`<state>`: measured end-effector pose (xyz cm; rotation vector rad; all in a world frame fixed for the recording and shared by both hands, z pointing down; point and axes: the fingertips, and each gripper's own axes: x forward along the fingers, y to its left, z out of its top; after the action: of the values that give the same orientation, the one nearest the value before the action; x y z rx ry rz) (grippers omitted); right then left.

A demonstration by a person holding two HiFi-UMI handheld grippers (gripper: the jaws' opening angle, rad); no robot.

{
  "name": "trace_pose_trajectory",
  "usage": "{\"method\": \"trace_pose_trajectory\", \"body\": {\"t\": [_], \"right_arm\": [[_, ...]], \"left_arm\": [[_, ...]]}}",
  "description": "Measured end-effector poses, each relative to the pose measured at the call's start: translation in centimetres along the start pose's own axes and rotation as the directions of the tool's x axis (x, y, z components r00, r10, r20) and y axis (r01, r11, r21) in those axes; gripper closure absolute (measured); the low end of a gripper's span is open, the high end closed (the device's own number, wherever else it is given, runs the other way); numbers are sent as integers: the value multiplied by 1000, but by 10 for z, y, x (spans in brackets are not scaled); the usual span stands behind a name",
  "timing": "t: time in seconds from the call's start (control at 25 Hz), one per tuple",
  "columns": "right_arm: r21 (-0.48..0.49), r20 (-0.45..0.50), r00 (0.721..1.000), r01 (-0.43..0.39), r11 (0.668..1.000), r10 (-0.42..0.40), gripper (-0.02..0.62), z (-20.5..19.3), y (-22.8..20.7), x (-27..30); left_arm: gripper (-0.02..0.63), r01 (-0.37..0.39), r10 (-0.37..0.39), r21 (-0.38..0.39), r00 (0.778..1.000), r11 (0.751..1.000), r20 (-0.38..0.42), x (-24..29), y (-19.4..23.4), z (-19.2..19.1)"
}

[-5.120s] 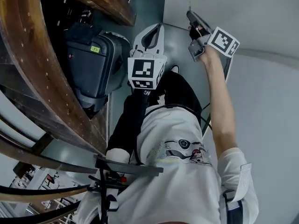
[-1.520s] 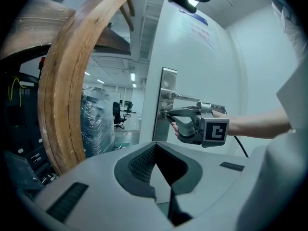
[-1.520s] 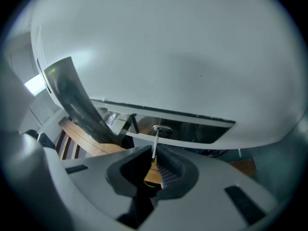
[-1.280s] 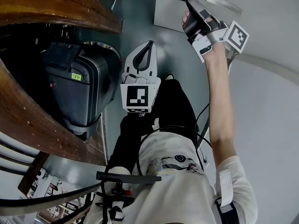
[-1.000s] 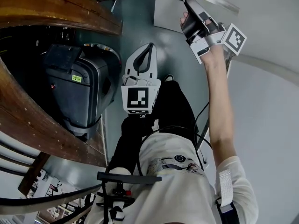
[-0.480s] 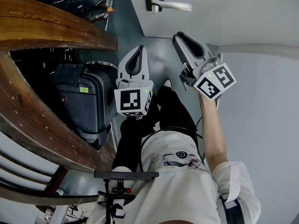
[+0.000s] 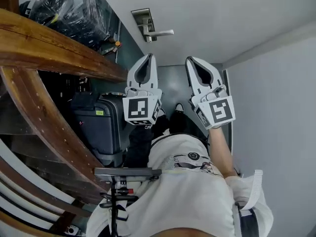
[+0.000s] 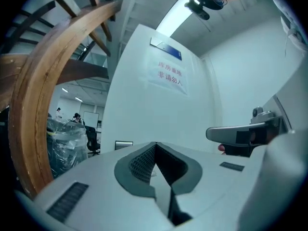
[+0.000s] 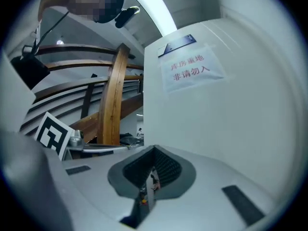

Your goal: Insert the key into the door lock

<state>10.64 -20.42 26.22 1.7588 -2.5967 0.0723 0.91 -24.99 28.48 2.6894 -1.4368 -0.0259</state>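
Leftmost, the curved wooden rail (image 7: 54,58) sweeps down the head view, with a plastic-wrapped bundle (image 7: 74,9) above it and a dark suitcase (image 7: 98,127) standing on the floor beside it.

Next comes my left claw (image 7: 147,57), raised and pointing toward the white door (image 7: 207,19). In its own view my left claw (image 8: 155,144) has its jaws pressed together with nothing between them. Ahead of it, the door carries a paper sign (image 8: 171,76) with red characters.

Above and between the two claws sits the door lock (image 7: 142,18), a metal plate, with its lever handle (image 7: 159,32) sticking out to the right. Both claws are well apart from it.

My right claw (image 7: 192,59) is held up just beside the left one, at about the same height, aimed the same way. Its own view shows the right claw (image 9: 154,149) with the jaws closed. A thin sliver (image 9: 150,184) sits in the seam between the pads, too small for me to tell whether it is the key. I cannot make out the key at the lock either.

Farthest right is a plain grey wall (image 7: 276,107).
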Motion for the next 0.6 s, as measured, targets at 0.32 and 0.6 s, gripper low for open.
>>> {"method": "trace_pose_trajectory", "body": {"t": [0.32, 0.6], "right_arm": [[-43, 31, 998, 48, 998, -46, 592, 20, -8, -8], [-71, 51, 998, 26, 997, -22, 592, 31, -3, -4]], "left_arm": [[604, 13, -14, 24, 1000, 1000, 13, 3, -13, 19], [604, 1, -1, 33, 1000, 999, 27, 2, -15, 27]]}}
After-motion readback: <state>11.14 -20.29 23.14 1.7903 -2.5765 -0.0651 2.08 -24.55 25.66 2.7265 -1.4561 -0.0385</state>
